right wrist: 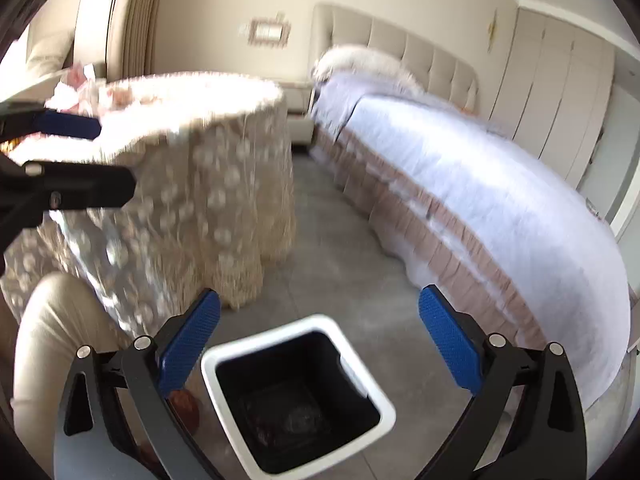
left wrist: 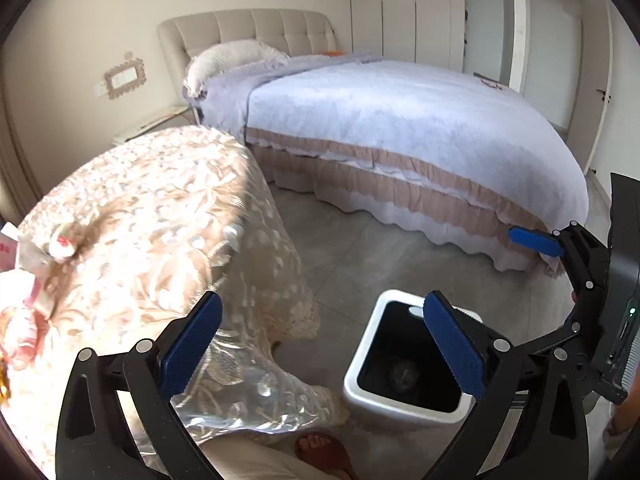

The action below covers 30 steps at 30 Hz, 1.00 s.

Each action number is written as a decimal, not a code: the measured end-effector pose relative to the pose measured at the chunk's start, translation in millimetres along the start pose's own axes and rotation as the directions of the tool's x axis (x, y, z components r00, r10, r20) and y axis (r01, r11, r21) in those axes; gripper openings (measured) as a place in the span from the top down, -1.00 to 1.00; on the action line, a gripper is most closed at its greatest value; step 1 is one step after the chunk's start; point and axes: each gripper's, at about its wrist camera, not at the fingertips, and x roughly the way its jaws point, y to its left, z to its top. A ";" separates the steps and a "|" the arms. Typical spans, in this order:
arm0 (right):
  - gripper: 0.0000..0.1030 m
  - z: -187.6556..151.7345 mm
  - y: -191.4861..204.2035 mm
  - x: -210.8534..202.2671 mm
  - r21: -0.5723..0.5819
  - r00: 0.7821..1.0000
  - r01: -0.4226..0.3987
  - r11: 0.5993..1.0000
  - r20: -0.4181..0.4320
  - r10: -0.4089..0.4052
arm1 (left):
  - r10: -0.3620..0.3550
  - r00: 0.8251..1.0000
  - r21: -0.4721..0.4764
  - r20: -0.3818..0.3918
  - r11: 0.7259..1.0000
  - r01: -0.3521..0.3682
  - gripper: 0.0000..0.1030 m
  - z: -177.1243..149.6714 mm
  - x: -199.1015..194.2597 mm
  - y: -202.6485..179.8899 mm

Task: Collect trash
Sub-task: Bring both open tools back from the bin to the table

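The right gripper (right wrist: 319,320) is held wide apart above the white bin (right wrist: 384,400) on the grey floor (right wrist: 340,240), and nothing is seen between its blue pads. The left gripper (left wrist: 322,332) is spread wide too and nothing is held in it, with the bin (left wrist: 360,368) seen below it to the right. Pink and white scraps of trash (left wrist: 60,246) are left on the worktop (left wrist: 152,200), which is covered by a lacy cloth and set near the bed (left wrist: 400,120); something dark is seen at the bottom of the bin.
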 end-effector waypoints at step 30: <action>-0.92 159.7 228.1 -66.9 -0.311 0.812 -0.333 0.890 0.385 0.439 | 0.571 0.820 -0.420 0.033 0.752 -0.507 -0.91 -77.7 -188.4 259.0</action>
